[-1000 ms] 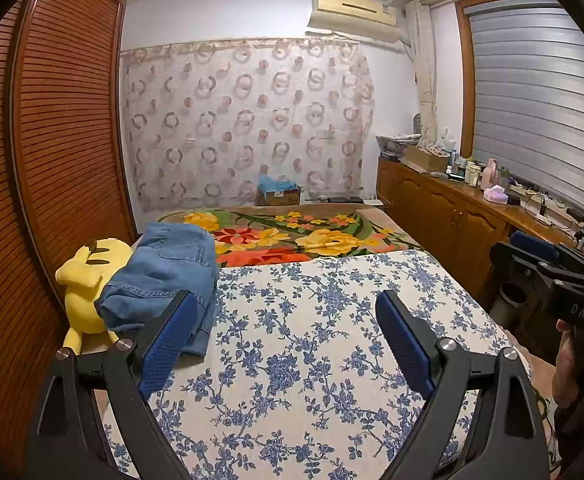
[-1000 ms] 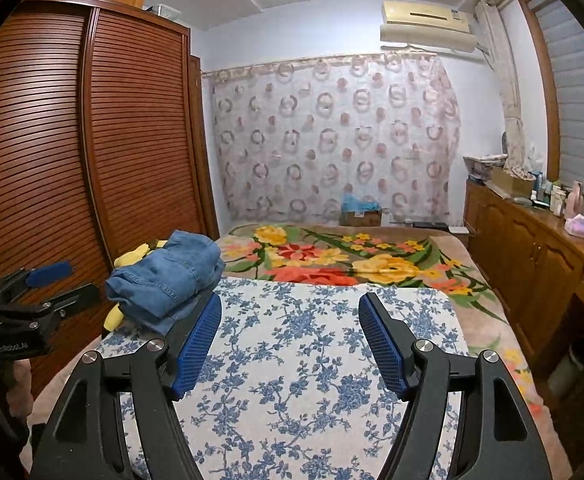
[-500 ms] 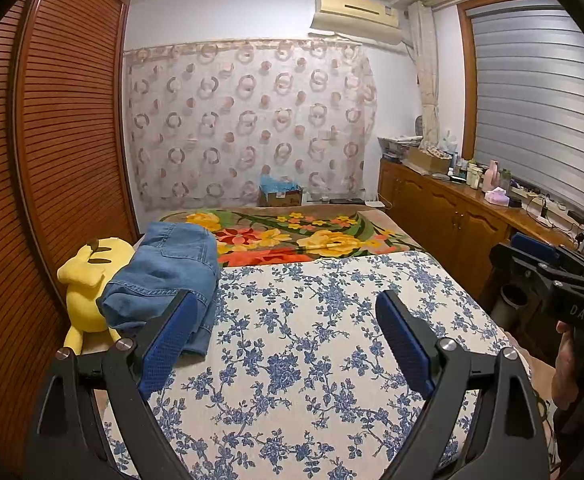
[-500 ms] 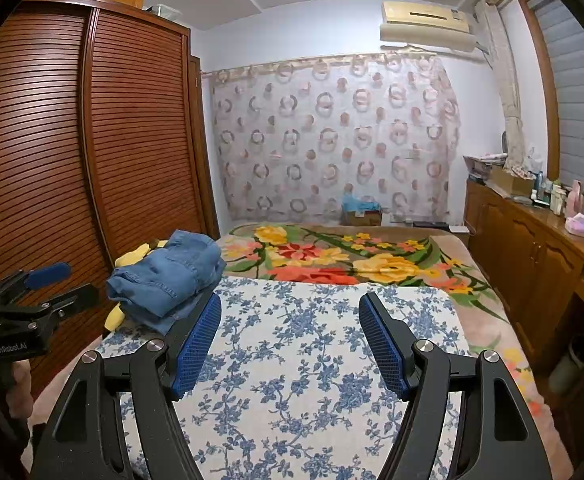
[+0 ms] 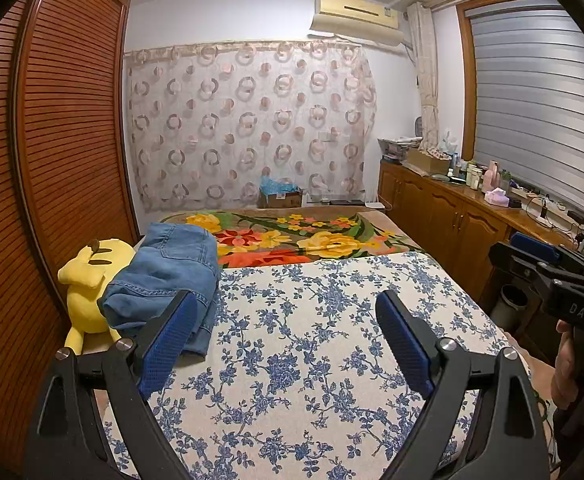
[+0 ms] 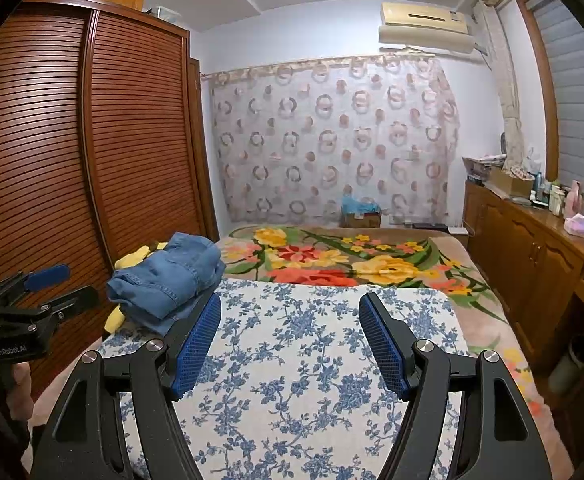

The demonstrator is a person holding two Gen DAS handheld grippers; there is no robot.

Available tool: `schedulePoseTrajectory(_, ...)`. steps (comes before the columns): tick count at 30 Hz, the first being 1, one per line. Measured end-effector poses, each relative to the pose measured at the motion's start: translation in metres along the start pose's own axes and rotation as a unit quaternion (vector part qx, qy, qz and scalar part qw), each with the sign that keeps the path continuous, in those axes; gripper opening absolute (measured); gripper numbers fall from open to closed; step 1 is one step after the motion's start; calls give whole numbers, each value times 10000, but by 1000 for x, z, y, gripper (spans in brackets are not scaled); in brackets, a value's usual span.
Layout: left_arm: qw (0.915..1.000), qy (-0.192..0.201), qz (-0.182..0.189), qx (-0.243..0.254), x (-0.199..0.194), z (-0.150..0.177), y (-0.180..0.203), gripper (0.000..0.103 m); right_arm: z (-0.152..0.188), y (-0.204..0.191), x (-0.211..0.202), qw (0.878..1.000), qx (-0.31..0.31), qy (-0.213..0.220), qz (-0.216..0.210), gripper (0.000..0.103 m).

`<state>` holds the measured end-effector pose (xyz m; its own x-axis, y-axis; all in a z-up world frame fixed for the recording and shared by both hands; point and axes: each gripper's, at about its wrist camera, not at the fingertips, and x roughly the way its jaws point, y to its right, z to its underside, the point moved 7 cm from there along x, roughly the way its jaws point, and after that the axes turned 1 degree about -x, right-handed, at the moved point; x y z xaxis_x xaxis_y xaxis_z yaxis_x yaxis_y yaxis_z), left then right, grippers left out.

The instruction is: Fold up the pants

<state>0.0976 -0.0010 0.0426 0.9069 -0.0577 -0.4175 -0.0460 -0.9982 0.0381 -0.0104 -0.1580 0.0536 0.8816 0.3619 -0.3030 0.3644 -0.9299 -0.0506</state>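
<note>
Folded blue denim pants [image 5: 168, 276] lie in a thick stack at the bed's far left, partly on a yellow plush toy [image 5: 88, 284]. They also show in the right wrist view [image 6: 168, 280]. My left gripper [image 5: 288, 320] is open and empty, held above the blue floral sheet [image 5: 311, 344], its left finger just in front of the pants. My right gripper [image 6: 290, 320] is open and empty above the same sheet [image 6: 292, 360]. Each gripper shows at the edge of the other's view: the right one [image 5: 551, 276], the left one [image 6: 32, 296].
A flowered blanket [image 5: 292, 240] covers the bed's far end. A slatted wooden wardrobe [image 5: 52, 160] stands close on the left. Wooden cabinets [image 5: 451, 220] with bottles run along the right. A cardboard box [image 5: 282, 198] sits by the curtain.
Almost nothing. Both grippers stay open and hover over the sheet; the views have shifted only slightly.
</note>
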Motion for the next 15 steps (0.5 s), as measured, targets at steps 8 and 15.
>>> schedulePoseTrajectory(8, 10000, 8, 6, 3, 0, 1, -2, 91, 1, 3, 0, 10000, 1, 1, -9, 74)
schedulePoseTrajectory(15, 10000, 20, 0, -1, -1, 1, -1, 91, 1, 3, -1, 10000, 14, 39, -6, 74)
